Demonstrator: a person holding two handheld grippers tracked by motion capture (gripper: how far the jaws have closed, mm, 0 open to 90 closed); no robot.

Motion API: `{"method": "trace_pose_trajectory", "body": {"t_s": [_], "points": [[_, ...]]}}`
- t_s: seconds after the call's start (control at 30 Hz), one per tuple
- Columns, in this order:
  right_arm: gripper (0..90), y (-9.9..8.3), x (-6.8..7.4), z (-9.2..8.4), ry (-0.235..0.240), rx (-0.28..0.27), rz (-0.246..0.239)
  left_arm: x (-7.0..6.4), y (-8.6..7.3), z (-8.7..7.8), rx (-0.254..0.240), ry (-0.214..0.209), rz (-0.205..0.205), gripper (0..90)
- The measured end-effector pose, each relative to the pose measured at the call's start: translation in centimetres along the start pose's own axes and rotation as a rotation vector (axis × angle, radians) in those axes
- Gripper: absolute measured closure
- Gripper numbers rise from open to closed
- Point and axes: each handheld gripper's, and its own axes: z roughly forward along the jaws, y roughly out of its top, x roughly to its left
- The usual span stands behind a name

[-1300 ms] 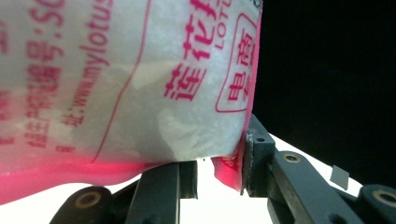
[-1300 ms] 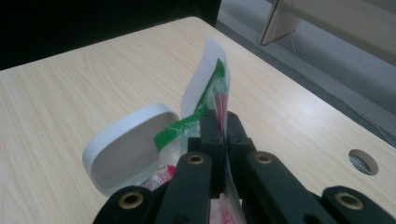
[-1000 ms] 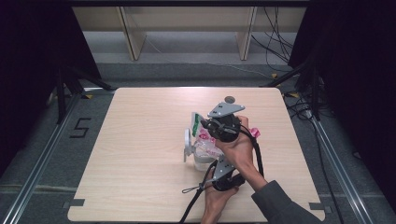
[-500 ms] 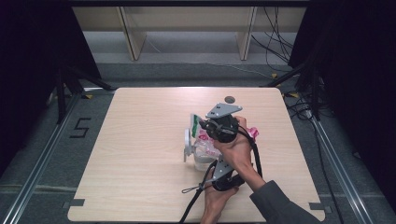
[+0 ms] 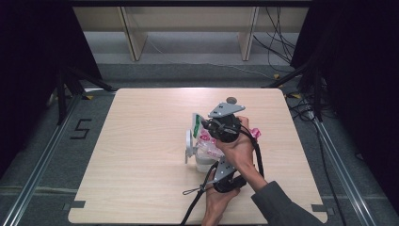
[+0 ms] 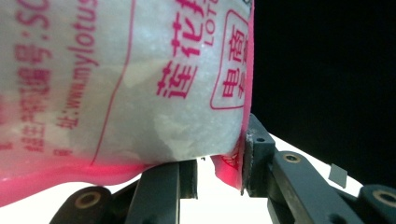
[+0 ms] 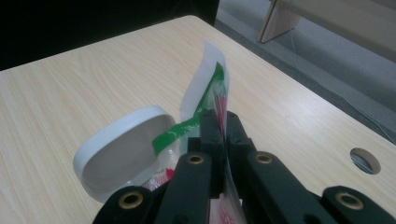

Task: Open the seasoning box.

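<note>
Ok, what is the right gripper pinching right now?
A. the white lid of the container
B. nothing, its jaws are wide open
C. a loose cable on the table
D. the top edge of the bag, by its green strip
D: in the right gripper view, the right gripper has its jaws closed together on the top edge of the bag, beside the green strip; the white lid lies apart to the left.

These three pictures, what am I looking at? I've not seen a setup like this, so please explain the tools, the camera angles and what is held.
A person at a wooden table holds a hand-held two-jaw gripper in each hand. The high view looks down from above; the other two views come from cameras riding on the grippers. The left gripper grips the lower part of a pink-printed plastic bag of white grains. The right gripper is shut on the bag's thin top edge, beside a green strip. The bag sits over a white container, its hinged lid open.
</note>
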Motion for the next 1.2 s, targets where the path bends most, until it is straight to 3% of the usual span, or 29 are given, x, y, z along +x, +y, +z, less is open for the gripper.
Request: {"method": "trace_pose_trajectory", "body": {"t_s": [0.1, 0.13, 0.2, 0.23, 0.4, 0.43, 0.83, 1.03, 1.1, 1.17, 1.2], "points": [[90.0, 0.01, 0.07, 0.09, -0.010, -0.008, -0.001, 0.00, 0.01, -0.01, -0.001, 0.000, 0.001, 71.2], [90.0, -0.03, 0.22, 0.07, -0.011, -0.005, 0.024, 0.00, 0.01, 0.01, -0.004, -0.001, 0.001, 71.2], [90.0, 0.08, -0.11, 0.09, -0.013, -0.008, 0.003, 0.00, 0.03, -0.01, -0.005, -0.001, 0.001, 71.2], [90.0, 0.08, -0.17, 0.01, -0.014, 0.008, 0.032, 0.00, 0.03, -0.02, -0.005, -0.001, 0.002, 71.2], [90.0, 0.16, -0.55, 0.16, -0.025, 0.010, 0.020, -0.06, 0.04, 0.01, -0.012, -0.002, 0.002, 71.3], [90.0, 0.14, -0.51, 0.23, -0.035, 0.005, 0.041, -0.05, 0.05, 0.00, -0.012, -0.001, 0.003, 71.3], [90.0, 0.21, -0.41, 0.61, -0.051, 0.011, -0.007, -0.01, 0.11, -0.10, -0.014, -0.001, 0.008, 71.6], [90.0, 0.32, -0.35, 0.59, -0.044, 0.012, 0.019, 0.03, 0.20, -0.25, -0.006, -0.004, 0.006, 71.6], [90.0, 0.31, -0.28, 0.75, -0.052, 0.013, -0.006, 0.01, 0.21, -0.25, -0.009, -0.005, 0.005, 71.6], [90.0, 0.33, -0.21, 0.67, -0.050, 0.004, 0.020, 0.06, 0.27, -0.35, -0.009, -0.005, 0.010, 71.6], [90.0, 0.37, -0.39, 0.62, -0.046, -0.001, 0.005, 0.08, 0.29, -0.37, -0.006, -0.004, 0.011, 71.6]]}}
